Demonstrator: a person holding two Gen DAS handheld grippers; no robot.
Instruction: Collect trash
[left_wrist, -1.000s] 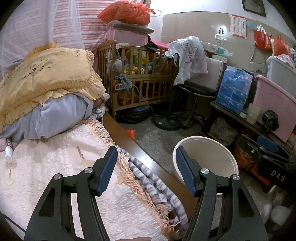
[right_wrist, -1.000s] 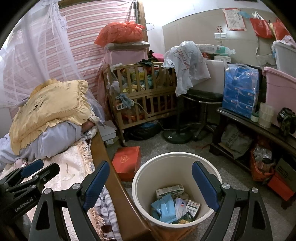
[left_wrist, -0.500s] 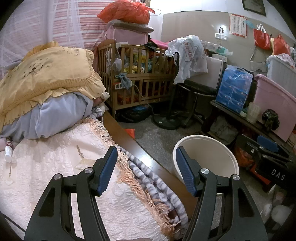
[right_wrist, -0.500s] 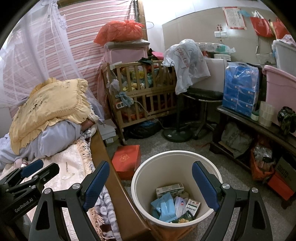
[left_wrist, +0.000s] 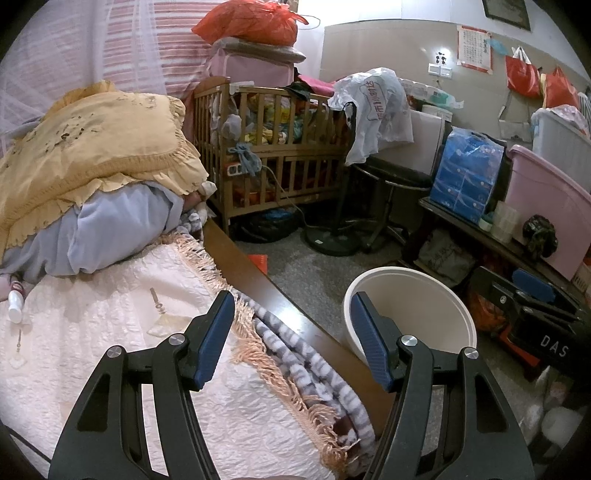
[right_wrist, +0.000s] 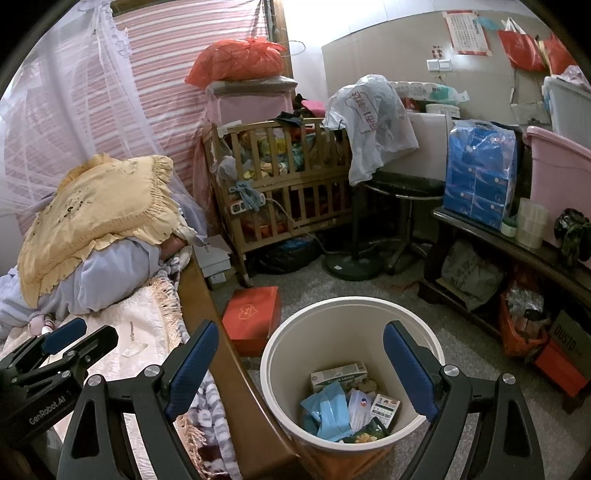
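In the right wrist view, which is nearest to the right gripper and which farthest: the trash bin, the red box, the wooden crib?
From the right gripper:
1. Trash bin, just below its open jaws.
2. Red box, on the floor left of the bin.
3. Wooden crib, behind, by the striped curtain.

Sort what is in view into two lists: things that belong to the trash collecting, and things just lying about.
Part of the job:
- white bin on the floor beside the bed
- packets and wrappers already inside it
- left gripper, open and empty
- right gripper, open and empty

Just lying about:
- yellow pillow
- wooden crib
- red box
- blue tissue pack
- pink tub
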